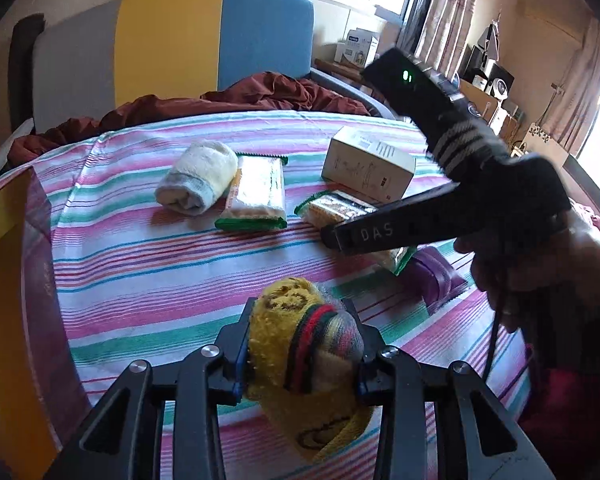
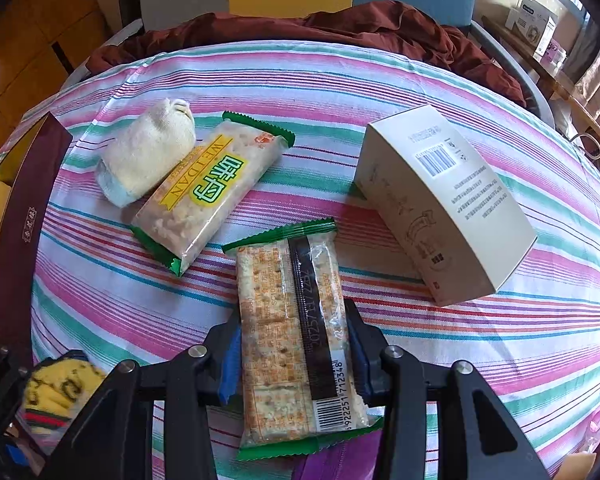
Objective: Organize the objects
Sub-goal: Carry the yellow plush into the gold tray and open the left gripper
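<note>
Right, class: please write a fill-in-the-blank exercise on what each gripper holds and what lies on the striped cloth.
1. The left gripper is shut on a rolled ____ sock.
2. The right gripper grips a cracker packet with ____ sealed ends.
3. The cream sock touches the packet printed with the word ____.
4. The white box shows a ____ on its top face.

Missing words: yellow; green; WEIDAN; barcode

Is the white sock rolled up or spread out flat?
Rolled up. The white sock is a fat bundle on the striped sheet, its open end showing curled layers, leaning against a cracker packet.
</note>
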{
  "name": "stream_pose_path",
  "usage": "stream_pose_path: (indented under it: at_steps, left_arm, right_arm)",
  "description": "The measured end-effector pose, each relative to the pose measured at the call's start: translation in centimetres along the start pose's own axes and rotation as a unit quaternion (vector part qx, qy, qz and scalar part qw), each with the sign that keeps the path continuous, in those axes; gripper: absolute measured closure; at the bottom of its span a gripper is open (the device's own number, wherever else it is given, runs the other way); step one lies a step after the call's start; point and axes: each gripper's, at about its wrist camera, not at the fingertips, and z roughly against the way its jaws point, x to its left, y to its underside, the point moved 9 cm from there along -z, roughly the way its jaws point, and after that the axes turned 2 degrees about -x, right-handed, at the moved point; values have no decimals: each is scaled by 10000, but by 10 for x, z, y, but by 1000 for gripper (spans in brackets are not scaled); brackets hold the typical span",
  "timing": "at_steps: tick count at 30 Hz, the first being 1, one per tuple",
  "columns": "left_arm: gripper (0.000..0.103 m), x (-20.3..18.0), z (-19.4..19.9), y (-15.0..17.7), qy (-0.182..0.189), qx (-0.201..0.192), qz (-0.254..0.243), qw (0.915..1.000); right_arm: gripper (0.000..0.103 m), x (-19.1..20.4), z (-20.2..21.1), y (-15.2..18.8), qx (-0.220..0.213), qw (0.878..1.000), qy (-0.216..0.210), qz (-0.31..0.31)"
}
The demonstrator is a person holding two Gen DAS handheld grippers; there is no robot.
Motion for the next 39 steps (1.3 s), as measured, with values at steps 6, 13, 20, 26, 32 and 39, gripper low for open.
stream_pose_path:
  at_steps: [6,13,20,26,32,39]
  left_arm:
    - [64,44,61,-21,-322,-307,88,9990]
    - [64,157,96,-38,-997,-140,593,9931]
    - [64,266,73,-13,-1648,624,1351,9750]
    - [61,313,59,0,-2077,954,1569,9608]
    - [53,340,54,0,-2496,1009,1584,9499]
    - [40,328,103,-9,-2476,421,1652,9537]
  right_arm:
    - [59,1,-3,-3,-57,9999,83,54]
    - [59,-5,-5,-6,-86,9997,178,107]
    - [59,0,-5,-6,-86,9997,203,117]
    - [59,1,-3,-5,-86,9996,226,129]
    - [59,1,-3,-6,-86,9996,230,125]
    - [59,3,-1,-4,-97,9996,242,123]
